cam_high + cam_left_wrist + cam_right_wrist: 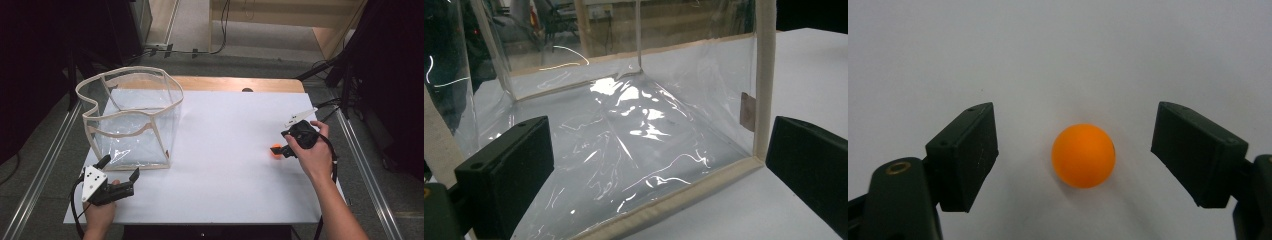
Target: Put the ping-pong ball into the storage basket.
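At centre right of the high view, a small smooth orange ball [1083, 155] sits on the white desk [225, 165] between the spread jaws of the right hand-held gripper [1075, 150]. It looks light, hard and roll-prone; grip across its widest middle. The left hand-held gripper [119, 170], also agape, faces a clear plastic, cream-trimmed bin [131, 117].

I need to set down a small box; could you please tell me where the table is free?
The wide white middle between the clear bag and orange ball is bare. Crowded: front left by the left claw, and around the right claw.

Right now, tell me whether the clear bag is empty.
Empty: the clear bag stands open-topped with nothing inside; the orange ball sits outside on the table.
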A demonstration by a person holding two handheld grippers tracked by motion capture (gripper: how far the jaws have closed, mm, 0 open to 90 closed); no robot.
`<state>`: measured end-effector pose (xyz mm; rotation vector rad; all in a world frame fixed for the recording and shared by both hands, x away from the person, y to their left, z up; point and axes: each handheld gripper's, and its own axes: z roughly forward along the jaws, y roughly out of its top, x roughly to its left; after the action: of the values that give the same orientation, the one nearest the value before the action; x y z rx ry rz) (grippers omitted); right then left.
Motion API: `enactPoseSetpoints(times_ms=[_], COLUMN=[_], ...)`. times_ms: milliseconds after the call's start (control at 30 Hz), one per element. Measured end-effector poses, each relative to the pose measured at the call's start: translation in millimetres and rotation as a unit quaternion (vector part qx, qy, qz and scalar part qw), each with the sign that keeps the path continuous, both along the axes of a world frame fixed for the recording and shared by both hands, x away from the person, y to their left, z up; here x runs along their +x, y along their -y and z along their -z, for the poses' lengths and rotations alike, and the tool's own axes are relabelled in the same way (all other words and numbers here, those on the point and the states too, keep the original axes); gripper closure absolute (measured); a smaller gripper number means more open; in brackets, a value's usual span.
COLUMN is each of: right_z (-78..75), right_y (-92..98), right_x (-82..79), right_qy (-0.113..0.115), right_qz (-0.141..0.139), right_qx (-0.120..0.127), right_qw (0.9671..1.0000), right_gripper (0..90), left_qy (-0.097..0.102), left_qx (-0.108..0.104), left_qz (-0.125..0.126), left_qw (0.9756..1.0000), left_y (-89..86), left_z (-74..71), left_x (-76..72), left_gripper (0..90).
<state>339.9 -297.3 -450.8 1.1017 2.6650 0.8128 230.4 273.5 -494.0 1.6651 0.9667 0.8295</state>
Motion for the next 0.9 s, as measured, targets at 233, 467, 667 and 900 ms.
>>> enactPoseSetpoints(times_ms=[233,467,667,900], right_z=[9.4,15.5,21.1,27.2], right_y=[-6.9,-7.4,-5.2,-8.2], right_x=[5.2,9.1,13.2,16.2], right_qy=[-0.019,-0.043,-0.057,-0.072], right_qz=[-0.006,-0.008,-0.005,-0.011], right_qx=[-0.034,-0.046,-0.056,-0.070], right_qw=[0.9992,0.9980,0.9968,0.9949], right_gripper=[21.1,29.4,31.8,34.8], left_qy=[0.000,0.000,-0.001,-0.002], left_qx=[-0.004,-0.005,-0.004,-0.003], left_qz=[0.000,0.000,-0.002,-0.003], left_qw=[1.0000,1.0000,1.0000,1.0000], left_y=[-0.1,-0.1,-0.1,-0.2], left_z=[-0.1,0.0,-0.1,0.0], left_x=[-0.1,0.0,0.1,0.3], left_gripper=[0.0,0.0,0.0,0.0])
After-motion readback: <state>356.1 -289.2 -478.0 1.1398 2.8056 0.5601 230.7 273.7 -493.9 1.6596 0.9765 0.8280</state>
